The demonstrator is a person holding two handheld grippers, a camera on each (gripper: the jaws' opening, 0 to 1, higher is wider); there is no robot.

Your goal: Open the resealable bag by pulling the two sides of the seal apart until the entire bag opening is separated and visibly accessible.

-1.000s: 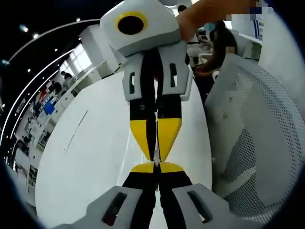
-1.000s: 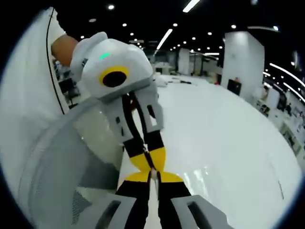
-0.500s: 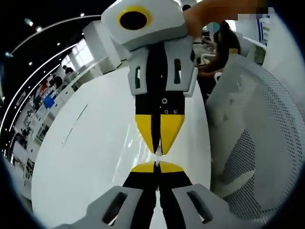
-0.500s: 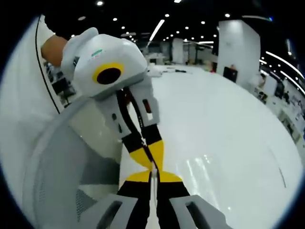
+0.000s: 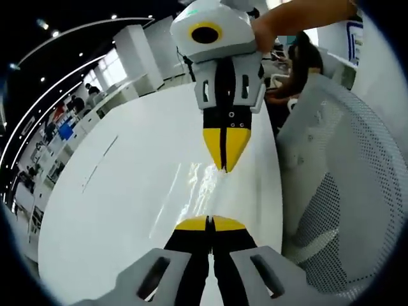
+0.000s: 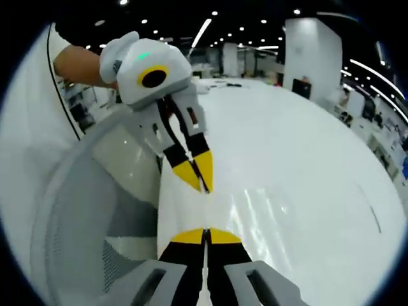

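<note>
A clear resealable bag [image 5: 193,191] shows as a faint glossy film stretched between the two grippers above the white table [image 5: 121,191]. My left gripper [image 5: 209,221] rises from the bottom of the left gripper view with its yellow tips pressed together on the bag's near side. Facing it from above, my right gripper [image 5: 224,167] is likewise shut, tips pointing down at the film. In the right gripper view my right gripper [image 6: 205,233] is shut at the bottom and the left gripper [image 6: 203,186] hangs a short gap away. A hand [image 5: 299,16] holds the right gripper.
A white mesh chair back [image 5: 347,191] stands close beside the grippers, also seen as the chair back [image 6: 76,223]. The white table [image 6: 306,172] stretches wide. People sit at desks [image 5: 296,60] behind. A pillar [image 6: 306,48] rises at the far side.
The two grippers' tips were almost touching; now they have drawn apart, leaving a clear gap with the film stretched between them. Both stay shut.
</note>
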